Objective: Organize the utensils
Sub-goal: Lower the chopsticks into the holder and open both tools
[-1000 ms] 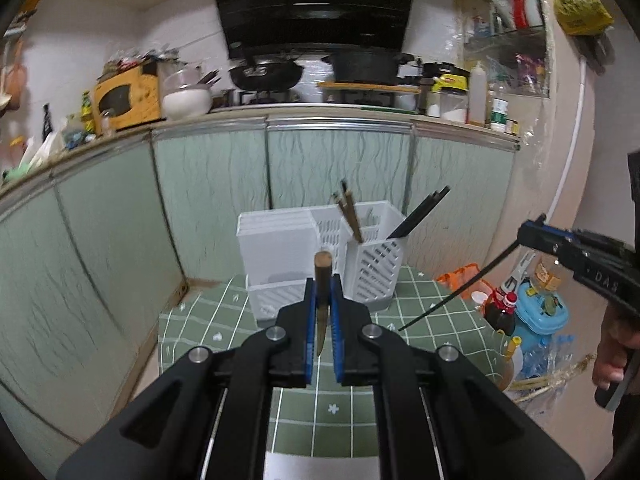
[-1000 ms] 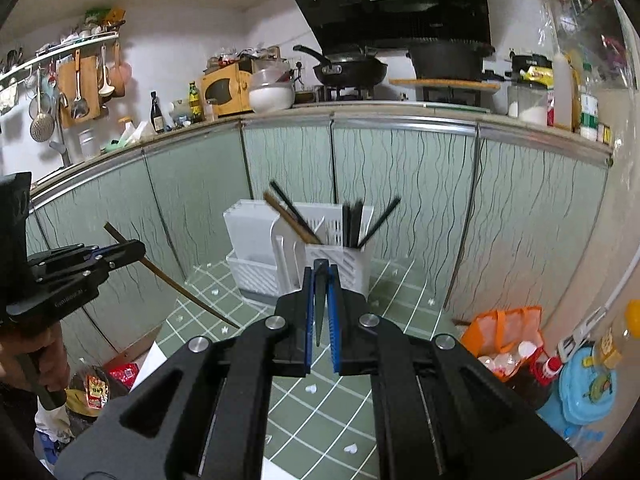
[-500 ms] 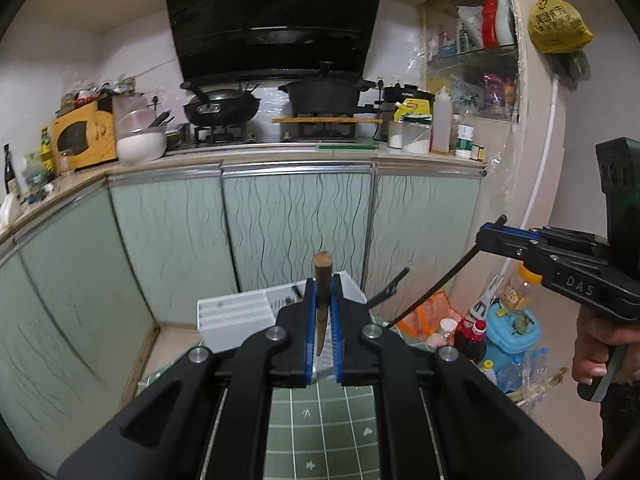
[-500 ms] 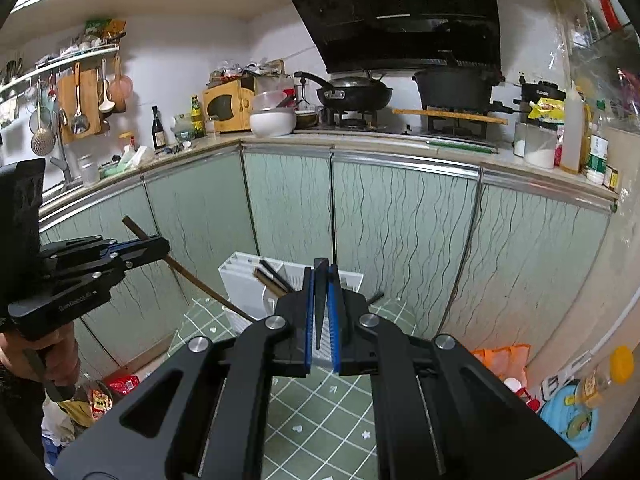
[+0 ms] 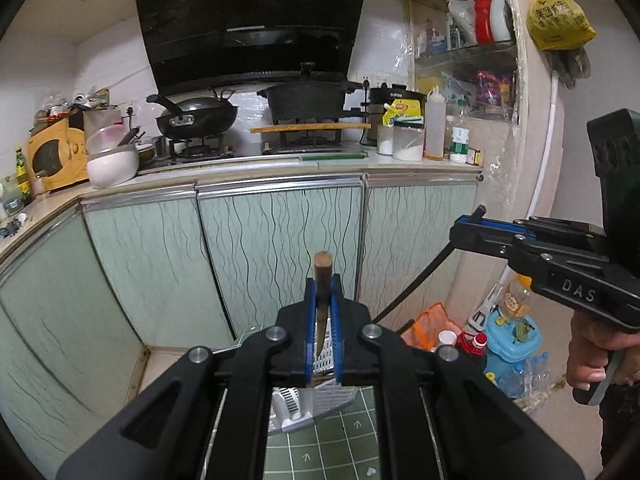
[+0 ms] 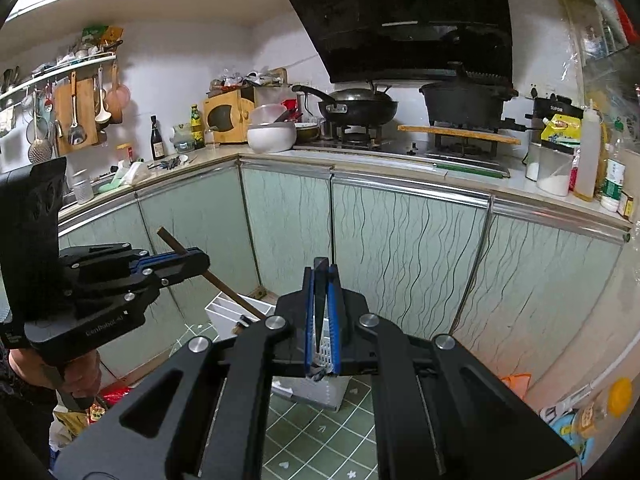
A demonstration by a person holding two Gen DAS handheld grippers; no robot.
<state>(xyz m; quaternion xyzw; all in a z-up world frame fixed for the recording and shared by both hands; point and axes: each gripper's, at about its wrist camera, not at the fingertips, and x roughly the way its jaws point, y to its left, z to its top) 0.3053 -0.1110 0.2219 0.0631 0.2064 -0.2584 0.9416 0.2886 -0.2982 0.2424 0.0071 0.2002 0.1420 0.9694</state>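
My left gripper (image 5: 322, 292) is shut on a brown wooden chopstick (image 5: 322, 268), whose blunt end sticks up past the fingertips. My right gripper (image 6: 321, 280) is shut on a black chopstick (image 6: 320, 300). Each gripper shows in the other's view: the right gripper (image 5: 476, 226) with the black chopstick (image 5: 416, 284) slanting down from it, the left gripper (image 6: 200, 258) with the brown chopstick (image 6: 224, 292) slanting down. The white slotted utensil basket (image 6: 228, 314) stands on the green checked table (image 6: 320, 440), mostly hidden behind my grippers. It also shows in the left wrist view (image 5: 324, 396).
Pale green cabinet doors (image 5: 280, 256) run behind the table under a counter with a wok (image 5: 196, 118), a black pot (image 5: 308, 100) and a white bowl (image 5: 112, 164). An orange bag (image 5: 432, 326) and a blue container (image 5: 512, 336) sit on the floor at right.
Both grippers have risen with their chopsticks. The basket and table have dropped to the bottom of both views, mostly behind the grippers, and the counter and range hood fill more of the frame.
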